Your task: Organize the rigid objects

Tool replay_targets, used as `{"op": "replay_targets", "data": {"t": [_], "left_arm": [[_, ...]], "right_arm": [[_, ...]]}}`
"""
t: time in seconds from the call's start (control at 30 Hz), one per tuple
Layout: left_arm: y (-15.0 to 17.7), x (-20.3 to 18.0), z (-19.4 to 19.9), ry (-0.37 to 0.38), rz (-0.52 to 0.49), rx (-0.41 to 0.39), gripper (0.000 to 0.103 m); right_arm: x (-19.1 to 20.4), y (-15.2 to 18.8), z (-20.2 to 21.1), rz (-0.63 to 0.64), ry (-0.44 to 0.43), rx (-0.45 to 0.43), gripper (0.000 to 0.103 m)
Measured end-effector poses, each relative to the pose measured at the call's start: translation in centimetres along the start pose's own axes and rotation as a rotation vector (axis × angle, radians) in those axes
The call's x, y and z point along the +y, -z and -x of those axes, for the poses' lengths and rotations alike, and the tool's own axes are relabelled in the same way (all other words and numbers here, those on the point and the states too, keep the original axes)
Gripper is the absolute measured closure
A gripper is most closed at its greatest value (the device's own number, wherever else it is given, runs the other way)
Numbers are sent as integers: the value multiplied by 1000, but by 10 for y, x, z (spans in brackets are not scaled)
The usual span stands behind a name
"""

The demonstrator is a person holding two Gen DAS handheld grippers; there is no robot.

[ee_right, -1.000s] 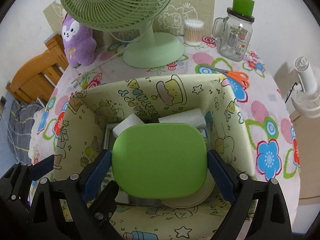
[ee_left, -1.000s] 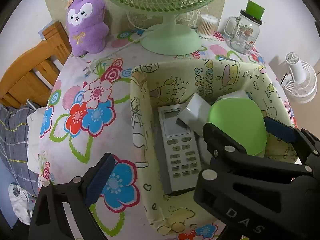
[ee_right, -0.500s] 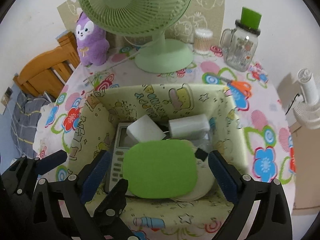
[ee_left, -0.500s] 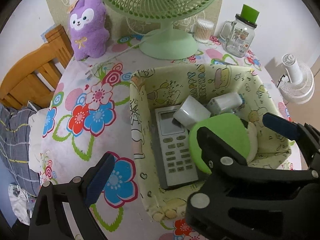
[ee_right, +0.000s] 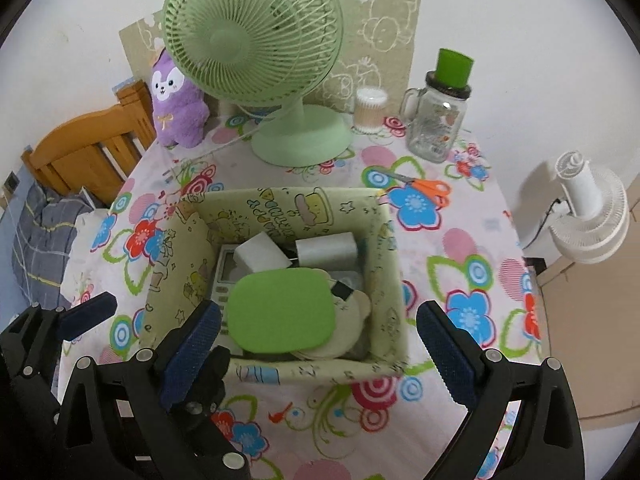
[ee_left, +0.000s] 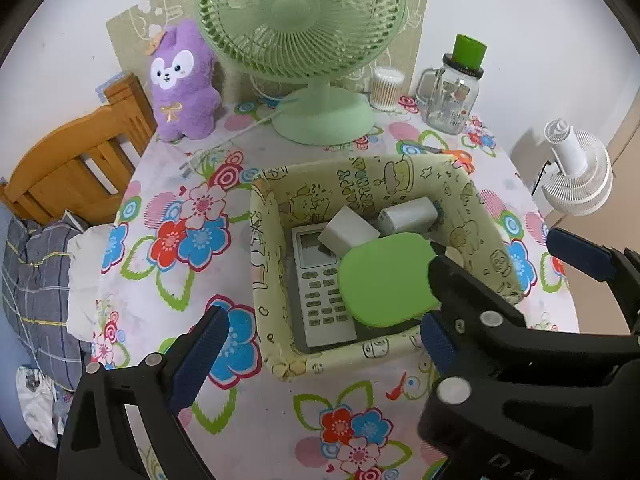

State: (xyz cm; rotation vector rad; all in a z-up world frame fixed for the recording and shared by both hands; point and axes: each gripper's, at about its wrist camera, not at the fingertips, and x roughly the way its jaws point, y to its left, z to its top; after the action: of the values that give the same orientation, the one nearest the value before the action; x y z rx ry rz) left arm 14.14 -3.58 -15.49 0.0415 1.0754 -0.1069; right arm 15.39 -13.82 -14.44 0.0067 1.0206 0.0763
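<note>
A yellow cartoon-print fabric basket [ee_right: 380,264] [ee_left: 264,264] stands mid-table. Inside it lie a grey remote control [ee_left: 320,300] [ee_right: 222,276], two white boxes [ee_right: 260,256] [ee_right: 326,250] and a flat green rounded pad [ee_right: 280,312] [ee_left: 384,280], which rests on a cream bear-shaped piece [ee_right: 352,320]. My right gripper [ee_right: 320,356] hangs open above the basket's near wall, well clear of the green pad. My left gripper [ee_left: 318,350] is open too, over the basket's near left corner, holding nothing. Both sets of fingers crowd together at the basket's front.
Behind the basket stand a green desk fan [ee_right: 256,40], a purple plush [ee_right: 176,104], a cotton-swab tub [ee_right: 370,110] and a glass jar with a green lid [ee_right: 438,116]. Orange scissors [ee_right: 428,188] lie at the back right. A wooden chair [ee_left: 76,160] is left; a white fan [ee_right: 588,212] is right.
The green pad sat between my right gripper's pads; now it lies loose in the basket. Both grippers have risen and pulled back from the basket.
</note>
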Motion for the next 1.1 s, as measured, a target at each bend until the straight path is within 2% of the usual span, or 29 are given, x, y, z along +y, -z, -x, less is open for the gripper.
{"op": "replay_targets", "data": {"t": [0.2, 0.53, 0.7, 0.93, 1.1], "left_arm": [[5, 1, 20, -25, 11, -30, 5], [15, 11, 58, -68, 61, -88, 5], [21, 8, 78, -55, 61, -127, 5], [26, 12, 108, -50, 95, -169, 5], [30, 8, 133, -53, 83, -210, 3]], "right_arm": [[-4, 4, 20, -9, 1, -14, 3], [-17, 14, 64, 1, -4, -85, 4], [-28, 21, 88, -13, 40, -127, 4], [-42, 28, 124, -25, 24, -195, 4], [-50, 34, 152, -52, 26, -236, 4]]}}
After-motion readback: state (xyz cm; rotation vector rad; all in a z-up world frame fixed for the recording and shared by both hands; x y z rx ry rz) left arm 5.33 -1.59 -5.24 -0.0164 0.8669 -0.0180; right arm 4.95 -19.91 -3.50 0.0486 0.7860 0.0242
